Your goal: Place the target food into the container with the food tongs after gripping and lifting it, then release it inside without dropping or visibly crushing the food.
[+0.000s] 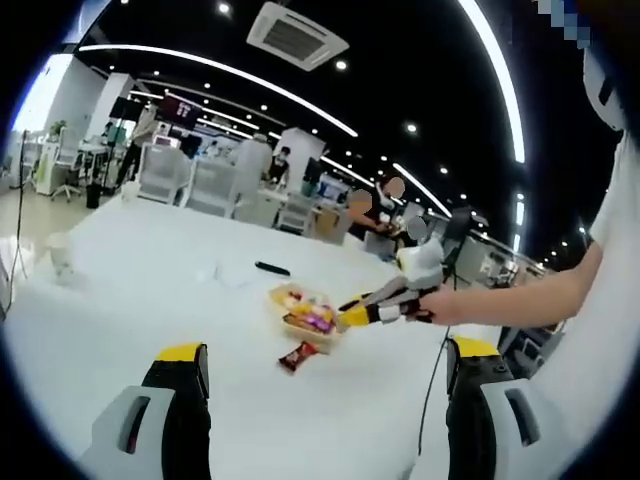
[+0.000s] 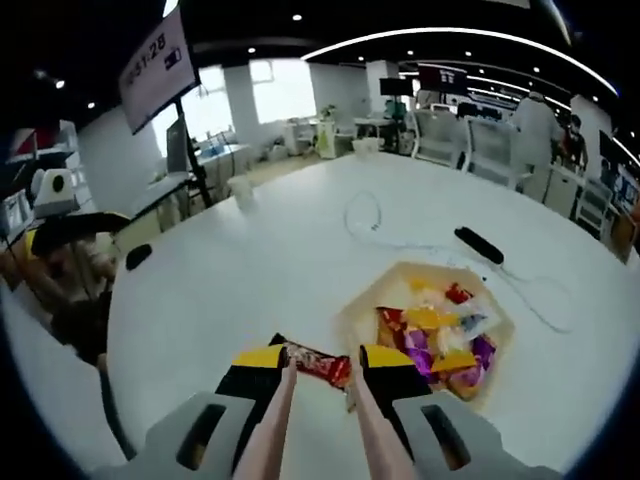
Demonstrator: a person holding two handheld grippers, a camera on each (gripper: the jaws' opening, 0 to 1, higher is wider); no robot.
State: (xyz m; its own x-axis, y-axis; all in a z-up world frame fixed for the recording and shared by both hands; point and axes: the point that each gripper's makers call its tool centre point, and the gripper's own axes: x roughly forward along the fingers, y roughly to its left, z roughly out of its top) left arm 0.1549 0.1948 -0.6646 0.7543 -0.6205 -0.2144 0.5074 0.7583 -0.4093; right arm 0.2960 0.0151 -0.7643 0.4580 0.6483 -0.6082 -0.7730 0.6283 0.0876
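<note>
Left claw (image 1: pixel 318 372) hangs wide apart above the white worktop (image 1: pixel 130 300), gripping nothing. Over at the right claw (image 2: pixel 322 368), jaws apart, pink tongs (image 2: pixel 318 425) run between them toward the red snack packet (image 2: pixel 318 363) lying on the worktop, just beside the snack-filled container (image 2: pixel 352 318).

Two handheld grippers share one build: pale grey moulded bodies, each with a dark slot, ending in black jaws capped in yellow. The left gripper (image 1: pixel 318 372) shows its two jaws as broad black blocks with yellow tops. The right gripper (image 1: pixel 352 313) carries a white and black housing with a thin dark cable hanging below; in its own view two slim pinkish tong arms (image 2: pixel 372 432) run between its jaws. The person appears to wear a white short-sleeved top (image 1: pixel 618 215).
</note>
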